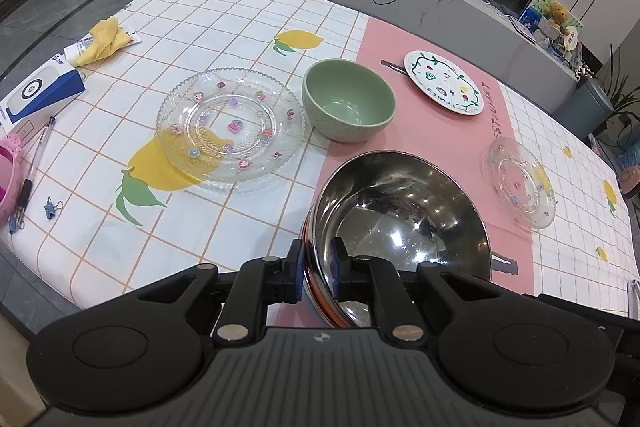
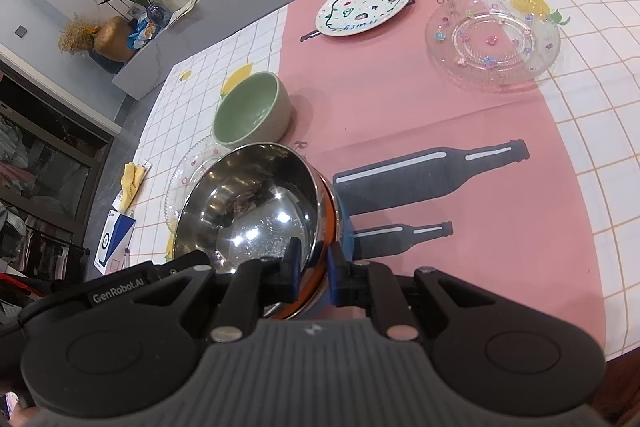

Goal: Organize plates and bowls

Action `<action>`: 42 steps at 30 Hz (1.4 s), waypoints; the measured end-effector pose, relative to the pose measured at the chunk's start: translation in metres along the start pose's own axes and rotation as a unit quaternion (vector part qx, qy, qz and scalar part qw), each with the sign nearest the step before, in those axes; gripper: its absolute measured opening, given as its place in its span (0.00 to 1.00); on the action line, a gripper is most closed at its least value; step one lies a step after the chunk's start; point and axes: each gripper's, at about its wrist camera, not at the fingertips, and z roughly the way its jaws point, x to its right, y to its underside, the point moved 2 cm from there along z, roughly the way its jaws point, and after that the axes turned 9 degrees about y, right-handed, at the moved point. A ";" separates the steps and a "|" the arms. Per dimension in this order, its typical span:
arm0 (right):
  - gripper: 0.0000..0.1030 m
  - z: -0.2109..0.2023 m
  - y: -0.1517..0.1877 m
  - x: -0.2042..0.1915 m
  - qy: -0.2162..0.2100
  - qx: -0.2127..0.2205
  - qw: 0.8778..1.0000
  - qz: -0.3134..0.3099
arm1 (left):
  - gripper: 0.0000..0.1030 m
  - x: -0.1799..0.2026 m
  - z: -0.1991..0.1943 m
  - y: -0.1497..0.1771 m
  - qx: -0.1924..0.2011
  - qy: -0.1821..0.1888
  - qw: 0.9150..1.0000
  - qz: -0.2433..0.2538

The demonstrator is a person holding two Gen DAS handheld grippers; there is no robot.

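Observation:
A shiny steel bowl [image 1: 400, 211] with an orange outer wall hangs tilted above the pink runner. My left gripper [image 1: 318, 271] is shut on its near rim, one pad inside and one outside. My right gripper [image 2: 314, 271] is shut on the same steel bowl [image 2: 256, 203] at its opposite rim. Just beyond it a green bowl [image 1: 348, 101] stands upright. To the left lies a large clear glass plate [image 1: 230, 135] with coloured dots. A white painted plate [image 1: 442, 81] rests farther back on the runner. A smaller glass plate [image 1: 520, 183] lies at the right.
A blue-and-white box [image 1: 40, 95], a yellow cloth [image 1: 104, 41], a pen [image 1: 34, 163], a blue binder clip [image 1: 52, 207] and a pink object [image 1: 6, 179] crowd the table's left side. The table's edge [image 1: 60, 291] runs close at the lower left.

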 end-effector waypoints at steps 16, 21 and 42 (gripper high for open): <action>0.29 -0.008 -0.003 0.004 0.009 0.023 1.000 -0.004 | 0.37 -0.004 -0.017 -0.010 0.031 0.009 0.999 -0.001; 0.32 -0.011 -0.007 0.002 0.012 0.033 0.999 -0.015 | 0.39 -0.003 -0.023 -0.019 0.043 0.015 0.999 0.007; 0.33 0.018 -0.067 -0.035 0.040 0.060 0.992 -0.100 | 0.40 -0.010 0.010 -0.084 0.042 0.001 0.998 0.050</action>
